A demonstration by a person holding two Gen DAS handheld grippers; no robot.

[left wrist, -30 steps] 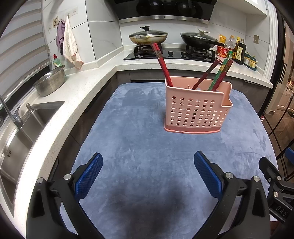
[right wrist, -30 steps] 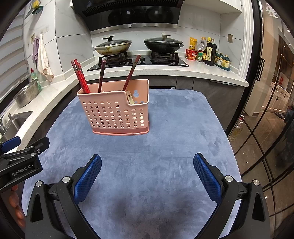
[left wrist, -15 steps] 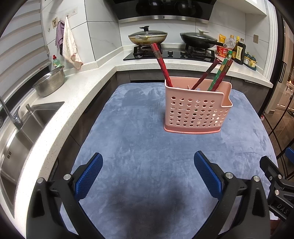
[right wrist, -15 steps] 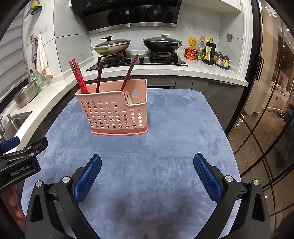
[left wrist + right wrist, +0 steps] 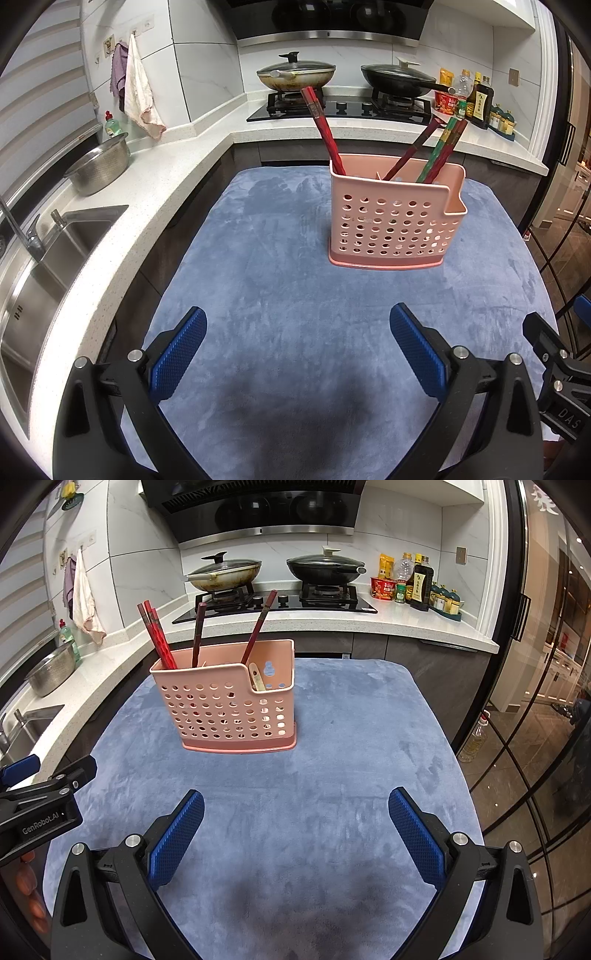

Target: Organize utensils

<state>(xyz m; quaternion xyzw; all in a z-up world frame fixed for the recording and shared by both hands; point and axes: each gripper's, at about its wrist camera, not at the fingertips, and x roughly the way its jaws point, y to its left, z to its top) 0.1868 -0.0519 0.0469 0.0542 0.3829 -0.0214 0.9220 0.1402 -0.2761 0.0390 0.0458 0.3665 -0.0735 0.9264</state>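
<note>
Both the left gripper (image 5: 297, 349) and right gripper (image 5: 295, 830) hover with jaws released above the blue-cloth bench (image 5: 332, 775), before a perforated pink plastic utensil basket (image 5: 229, 709) holding red chopsticks (image 5: 155, 635) and, seemingly, a wooden spoon (image 5: 256, 677).

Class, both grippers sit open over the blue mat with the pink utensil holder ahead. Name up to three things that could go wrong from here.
1. The chopsticks lean well above the pink holder; an approaching right gripper could knock them.
2. The holder looks light and stands free on the blue mat, so a push may tip or slide it.
3. The left gripper and the right one are close side by side; reaching together, they might collide.
</note>
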